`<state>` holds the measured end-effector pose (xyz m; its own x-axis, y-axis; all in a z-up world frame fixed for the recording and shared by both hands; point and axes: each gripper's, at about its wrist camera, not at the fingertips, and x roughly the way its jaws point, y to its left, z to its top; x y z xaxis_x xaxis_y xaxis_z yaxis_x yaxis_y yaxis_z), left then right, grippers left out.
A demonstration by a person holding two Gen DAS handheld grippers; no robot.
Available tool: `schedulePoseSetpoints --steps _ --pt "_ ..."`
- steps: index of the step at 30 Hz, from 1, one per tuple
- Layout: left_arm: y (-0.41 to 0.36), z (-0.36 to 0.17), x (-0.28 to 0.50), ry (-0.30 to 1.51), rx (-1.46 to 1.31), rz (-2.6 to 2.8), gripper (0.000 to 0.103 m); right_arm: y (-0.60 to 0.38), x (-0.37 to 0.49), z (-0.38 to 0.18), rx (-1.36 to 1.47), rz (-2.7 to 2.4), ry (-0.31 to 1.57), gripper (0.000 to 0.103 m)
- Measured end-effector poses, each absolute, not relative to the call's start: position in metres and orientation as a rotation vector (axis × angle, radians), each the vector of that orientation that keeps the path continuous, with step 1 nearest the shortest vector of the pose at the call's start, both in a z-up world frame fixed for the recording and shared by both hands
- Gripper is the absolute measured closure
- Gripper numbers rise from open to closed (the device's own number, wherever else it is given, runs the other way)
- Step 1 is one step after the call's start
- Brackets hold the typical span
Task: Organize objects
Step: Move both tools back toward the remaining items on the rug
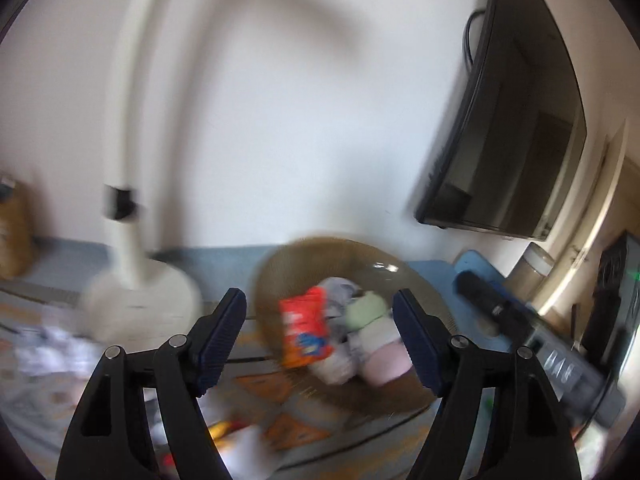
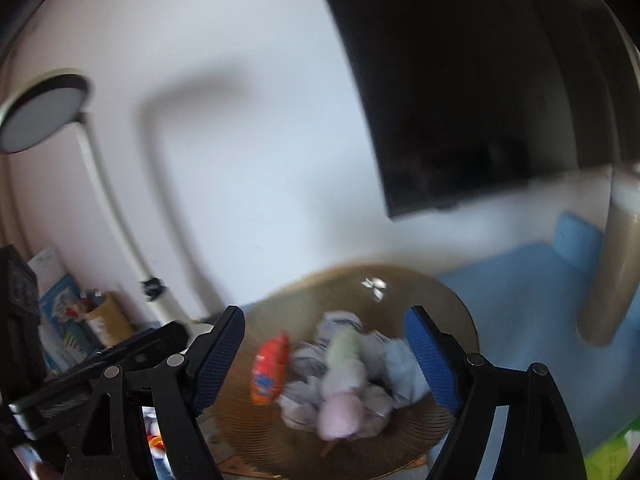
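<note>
A brown glass bowl (image 1: pixel 384 268) sits on the table and holds an orange snack packet (image 1: pixel 304 330), a green roll (image 1: pixel 366 310), a pink roll (image 1: pixel 386 364) and grey-white bundles. My left gripper (image 1: pixel 319 320) is open and empty, just in front of the bowl. In the right wrist view the same bowl (image 2: pixel 444 300) holds the orange packet (image 2: pixel 270 368), green roll (image 2: pixel 344 346), pink roll (image 2: pixel 340 416) and a pale blue bundle (image 2: pixel 404 372). My right gripper (image 2: pixel 324 344) is open and empty above the bowl. Both views are blurred.
A white desk lamp (image 1: pixel 132 236) stands left of the bowl, with its head (image 2: pixel 40 116) high up. A dark TV (image 1: pixel 512 120) hangs on the wall. The other gripper (image 1: pixel 532 336) shows at the right. Loose items (image 1: pixel 52 344) lie left. A blue mat (image 2: pixel 528 304) lies right.
</note>
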<state>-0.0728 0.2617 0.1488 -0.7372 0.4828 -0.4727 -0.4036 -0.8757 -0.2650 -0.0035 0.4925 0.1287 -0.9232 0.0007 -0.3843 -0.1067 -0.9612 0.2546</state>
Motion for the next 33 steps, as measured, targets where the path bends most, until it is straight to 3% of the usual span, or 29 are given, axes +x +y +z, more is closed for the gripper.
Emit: schedulePoseSetpoints --steps 3,5,10,17,30,33 --pt "0.211 0.163 -0.041 -0.194 -0.729 2.631 0.025 0.479 0.012 0.144 -0.608 3.051 0.481 0.022" --pt "0.175 0.164 -0.02 -0.222 -0.743 2.659 0.0 0.465 0.028 0.15 -0.65 3.096 0.521 0.022" --pt "0.094 0.126 0.027 -0.2 -0.815 2.83 0.0 0.427 0.05 0.128 -0.945 3.11 0.536 0.022" --pt "0.033 0.034 0.023 -0.25 -1.115 2.939 0.002 0.381 0.062 0.031 -1.235 3.059 0.528 0.022" --pt "0.047 0.032 0.026 -0.133 -1.036 2.918 0.001 0.337 0.057 0.021 -1.25 3.048 0.137 0.022" --pt "0.042 0.035 0.03 -0.174 -1.009 2.918 0.001 0.312 0.048 0.029 -1.34 3.135 0.175 0.026"
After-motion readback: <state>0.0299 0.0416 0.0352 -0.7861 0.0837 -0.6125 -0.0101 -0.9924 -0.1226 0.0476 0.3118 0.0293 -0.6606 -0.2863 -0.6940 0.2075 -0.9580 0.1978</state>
